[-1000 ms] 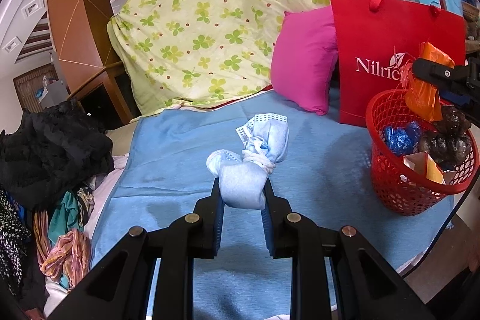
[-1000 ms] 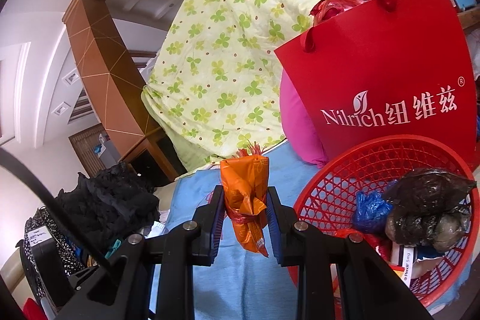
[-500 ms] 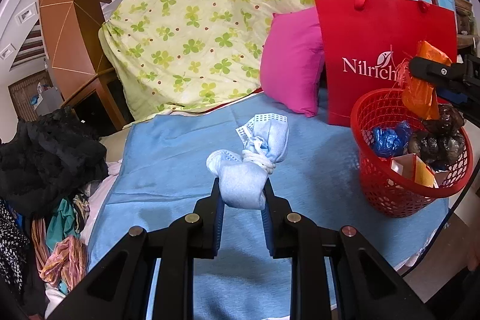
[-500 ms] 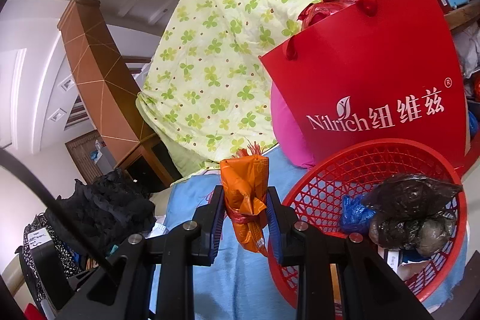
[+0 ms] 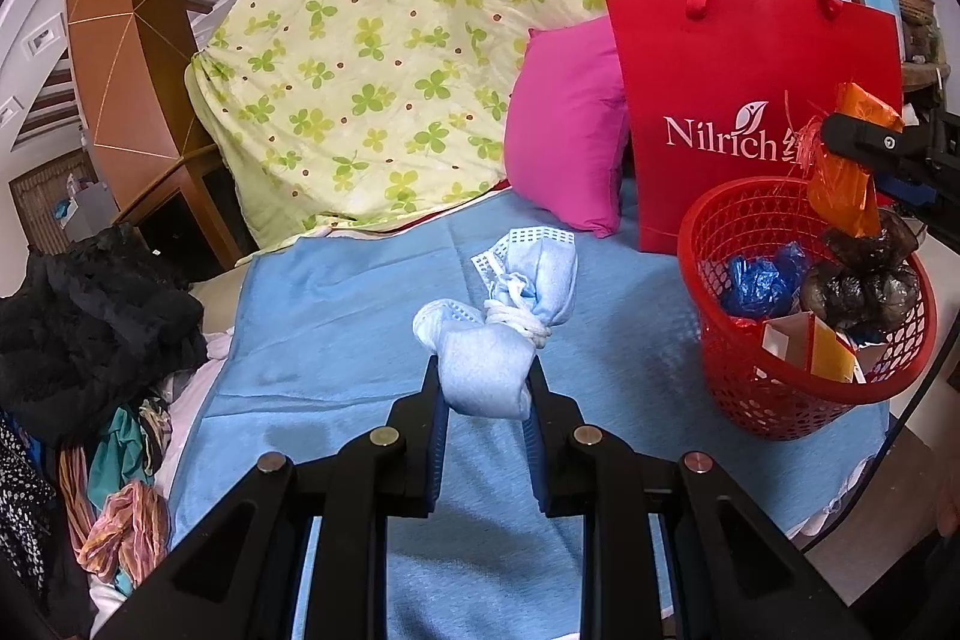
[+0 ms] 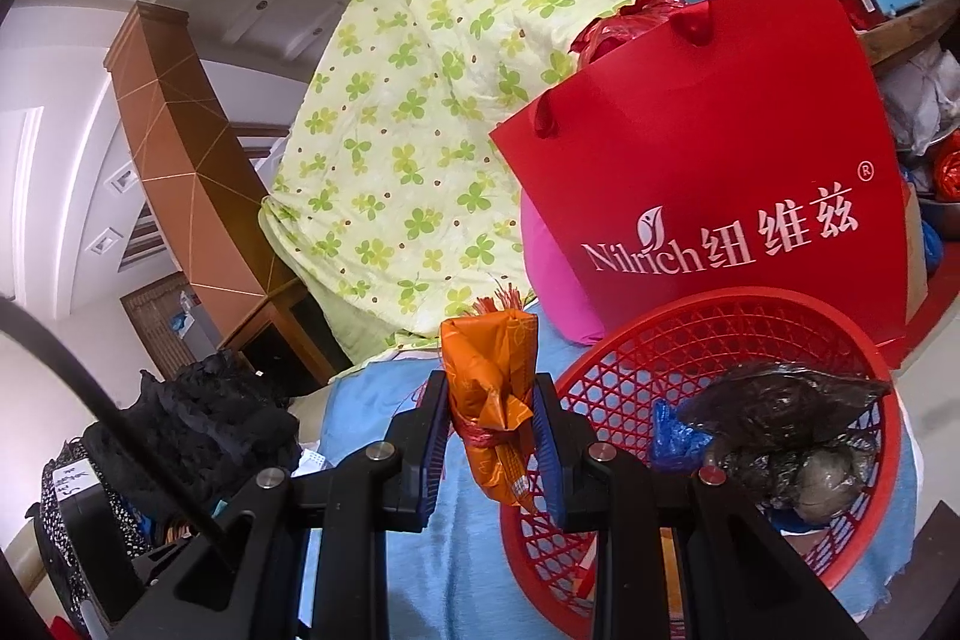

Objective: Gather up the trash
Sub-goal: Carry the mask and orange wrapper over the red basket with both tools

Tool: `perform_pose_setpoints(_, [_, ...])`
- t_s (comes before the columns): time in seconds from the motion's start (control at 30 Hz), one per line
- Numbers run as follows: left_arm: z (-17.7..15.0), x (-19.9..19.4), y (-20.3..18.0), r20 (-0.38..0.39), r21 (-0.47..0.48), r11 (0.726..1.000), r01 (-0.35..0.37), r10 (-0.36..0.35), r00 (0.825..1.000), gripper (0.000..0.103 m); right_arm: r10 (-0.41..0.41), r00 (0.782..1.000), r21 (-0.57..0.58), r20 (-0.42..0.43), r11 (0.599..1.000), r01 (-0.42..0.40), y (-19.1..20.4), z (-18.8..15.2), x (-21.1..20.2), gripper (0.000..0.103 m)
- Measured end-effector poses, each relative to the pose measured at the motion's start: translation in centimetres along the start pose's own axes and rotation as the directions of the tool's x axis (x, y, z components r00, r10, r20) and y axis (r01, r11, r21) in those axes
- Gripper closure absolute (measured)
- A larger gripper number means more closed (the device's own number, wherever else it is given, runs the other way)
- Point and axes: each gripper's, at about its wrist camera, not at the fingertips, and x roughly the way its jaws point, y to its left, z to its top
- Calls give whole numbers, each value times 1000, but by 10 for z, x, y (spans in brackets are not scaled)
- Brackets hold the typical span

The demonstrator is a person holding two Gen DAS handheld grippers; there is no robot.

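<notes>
A knotted pale-blue face mask bundle (image 5: 498, 340) is gripped between the fingers of the left gripper (image 5: 485, 388) and is held above the light-blue bed sheet (image 5: 336, 316), well short of the round red plastic mesh basket (image 5: 780, 400). On the other side, a crumpled orange foil wrapper tied with red string (image 6: 495, 394) is clamped in the right gripper (image 6: 492, 430); its lower tip is seen hanging at the near rim of the basket (image 6: 708, 310), and from the left wrist view the wrapper (image 5: 852, 166) is seen poised over the far side of the basket. Inside the basket, a dark crinkled plastic bag (image 6: 780, 418), a scrunched blue plastic bag (image 5: 762, 274) and some folded card scraps (image 5: 810, 346) are already lying.

The step in hand is judged to be the delivery of both pieces to the basket, the orange one being closest to its drop. For the next move, the right gripper would need to be brought a little further over the basket opening before its fingers are opened, so that the wrapper does not catch on the rim. The mask bundle would then have to be carried across the sheet to the basket, past the upright red paper shopping bag (image 5: 750, 100) and the magenta pillow (image 5: 570, 124) standing behind it.
</notes>
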Motion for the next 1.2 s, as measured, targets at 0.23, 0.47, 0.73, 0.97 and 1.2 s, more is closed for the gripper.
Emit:
perform_pose_setpoints(0.23, [2,-1,-8,7,21,1000,8,-9,1000,79,-11,1000,2,5,1000,11,-5,1,-5,74])
perform_pose_setpoints(0.47, [5,-2,-15,13,34,999,19,-19,1000,79,-19,1000,10,8,1000,19,-12,3,-8,74])
perform_pose_setpoints(0.73, [9,-3,-24,21,51,998,32,-33,999,79,-30,999,19,14,999,30,-17,5,-11,74])
perform_pose_setpoints(0.97, [14,-3,-36,31,72,996,43,-46,998,79,-41,999,35,21,999,40,-24,7,-14,74])
perform_pose_setpoints(1.2, [20,-5,-47,43,92,994,58,-62,997,79,-57,998,49,27,997,56,-32,10,-18,74])
